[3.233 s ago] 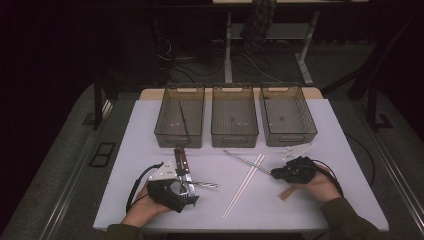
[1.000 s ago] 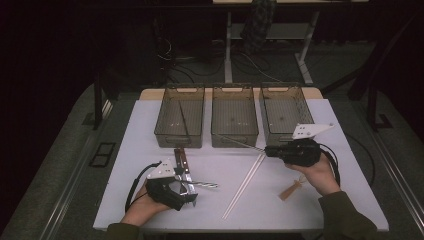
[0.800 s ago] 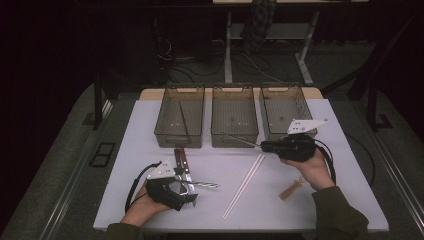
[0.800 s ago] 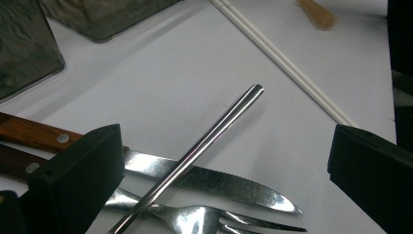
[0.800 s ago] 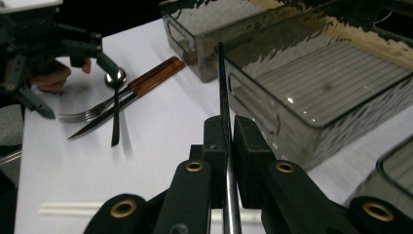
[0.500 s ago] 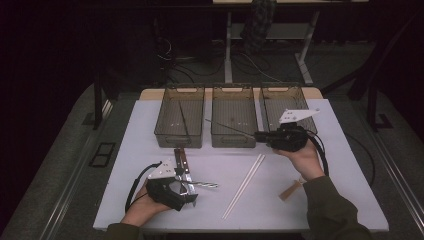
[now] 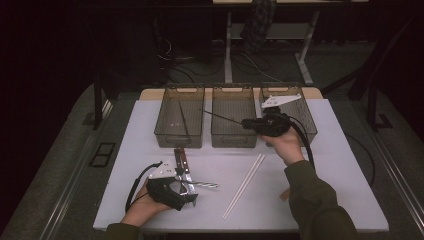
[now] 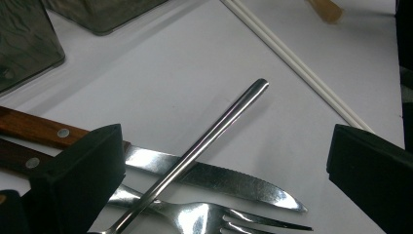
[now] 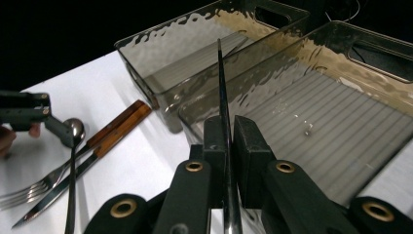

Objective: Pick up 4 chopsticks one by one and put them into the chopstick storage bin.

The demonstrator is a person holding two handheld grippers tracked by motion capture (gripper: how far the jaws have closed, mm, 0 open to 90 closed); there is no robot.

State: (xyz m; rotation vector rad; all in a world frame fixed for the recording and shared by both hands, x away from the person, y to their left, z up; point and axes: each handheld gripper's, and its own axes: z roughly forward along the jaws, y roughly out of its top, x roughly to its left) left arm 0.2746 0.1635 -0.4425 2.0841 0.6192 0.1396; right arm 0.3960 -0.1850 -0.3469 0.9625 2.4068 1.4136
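Table (image 7: 345,165), white, carries three smoky bins along its far edge: left bin (image 7: 170,137), middle bin (image 7: 232,140) and right bin (image 7: 306,117), the last partly hidden behind the right hand (image 7: 286,145) and its grey plate. Right gripper (image 7: 246,122) is held above the middle bin, jaws closed tight on a thin dark chopstick (image 7: 220,116) that points leftward over the gap toward the left bin; in the right gripper view the chopstick (image 9: 223,102) runs up between the pressed jaws, its near end cut off at the bottom edge. A dark stick lying inside the left bin is too faint to identify. Left gripper (image 7: 192,192) rests near the front edge with jaws wide apart, gripping nothing; between them lie a spoon handle (image 8: 204,146), a knife (image 8: 214,178) with a wooden grip, and a fork (image 8: 219,219) whose handle is hidden under the left jaw. White chopsticks (image 7: 245,185) lie as a pair at the middle of the table. A small tan object by the right sleeve is mostly covered and hard to name.
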